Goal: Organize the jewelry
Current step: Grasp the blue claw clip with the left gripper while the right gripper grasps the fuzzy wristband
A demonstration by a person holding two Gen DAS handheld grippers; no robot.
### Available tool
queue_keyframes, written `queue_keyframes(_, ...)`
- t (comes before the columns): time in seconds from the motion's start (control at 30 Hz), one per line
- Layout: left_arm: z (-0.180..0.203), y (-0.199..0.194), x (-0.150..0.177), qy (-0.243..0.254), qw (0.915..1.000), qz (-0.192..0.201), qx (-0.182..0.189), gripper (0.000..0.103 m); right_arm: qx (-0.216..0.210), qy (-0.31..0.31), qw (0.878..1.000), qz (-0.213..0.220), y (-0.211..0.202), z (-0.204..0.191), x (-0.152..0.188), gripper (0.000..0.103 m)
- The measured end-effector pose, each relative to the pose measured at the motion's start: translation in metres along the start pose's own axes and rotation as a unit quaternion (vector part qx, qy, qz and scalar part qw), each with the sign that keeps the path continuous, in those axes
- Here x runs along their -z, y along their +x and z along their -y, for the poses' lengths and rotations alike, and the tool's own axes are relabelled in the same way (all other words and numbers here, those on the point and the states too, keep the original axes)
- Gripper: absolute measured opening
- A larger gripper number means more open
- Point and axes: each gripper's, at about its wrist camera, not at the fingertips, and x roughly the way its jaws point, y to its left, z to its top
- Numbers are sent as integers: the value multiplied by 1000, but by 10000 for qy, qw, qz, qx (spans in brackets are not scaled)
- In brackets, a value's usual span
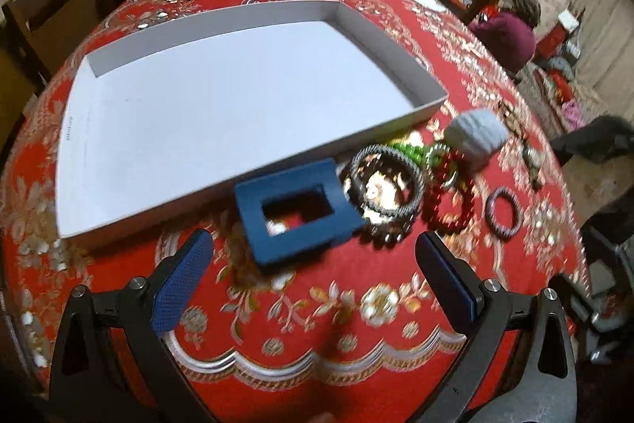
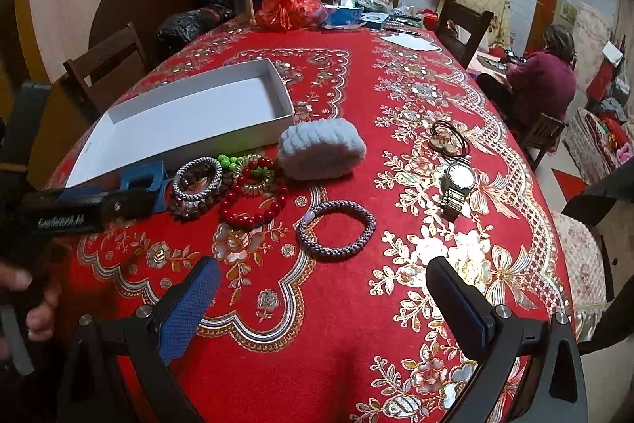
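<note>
The left hand-held gripper sits at the bottom of the left wrist view with its blue-padded fingers wide apart and nothing between them. Just above it in the frame's centre lies a blue rectangular frame with an open middle, resting on the red floral tabletop. The white shallow box fills the upper left of that frame; its near wall lies just beside the blue frame.

To the right of the blue frame a grey beaded bracelet lies stacked on darker beads, touching a red bead bracelet further right. A green bead cluster sits above them, beside a white knitted band. This view is blurred.

In the right wrist view the right hand-held gripper is at the bottom centre, fingers likewise spread and empty. A purple braided bracelet lies directly above it, apart from the pile. A wristwatch lies at centre right, with a dark cord pendant just above it.
</note>
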Motion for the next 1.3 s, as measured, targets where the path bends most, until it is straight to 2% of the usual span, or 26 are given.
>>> queue_keyframes(0.07,-2,3,-3,-105,9999,40,-14,98,12,15,10000,-2,-1,1,1,103)
queue_keyframes(0.17,-8,10,-5,-179,9998,-6,-93,83,48,45,10000,-9,-1,3,1,103)
queue_keyframes(0.23,-14,14,-3,-320,9994,-142,42,71,61,69,10000,-2,-1,5,1,103)
queue_keyframes(0.27,-18,16,0,-406,9988,-213,143,70,64,77,9999,-2,0,5,1,103)
queue_keyframes(0.33,-19,11,2,-368,9992,-150,63,70,71,77,9999,-9,0,5,1,103)
queue_keyframes(0.4,-22,1,6,-392,9991,-54,152,69,82,67,9999,-2,0,6,0,103)
queue_keyframes(0.57,-19,-36,13,-136,9989,381,236,69,144,258,9996,29,2,18,-2,103)
queue_keyframes(0.7,-14,-42,11,4,9983,494,323,70,82,438,9990,-17,8,29,-6,103)
queue_keyframes(0.83,-10,-40,12,75,9980,475,406,70,-469,636,9968,-73,20,40,-25,103)
queue_keyframes(1.03,-6,-41,11,105,9979,438,468,70,-1063,506,9928,-240,56,43,-66,103)
queue_keyframes(1.17,-2,-39,13,182,9980,377,478,70,-868,120,9961,-113,78,30,-85,103)
queue_keyframes(1.3,-4,-39,13,144,9980,377,482,70,-825,69,9965,-123,100,25,-95,103)
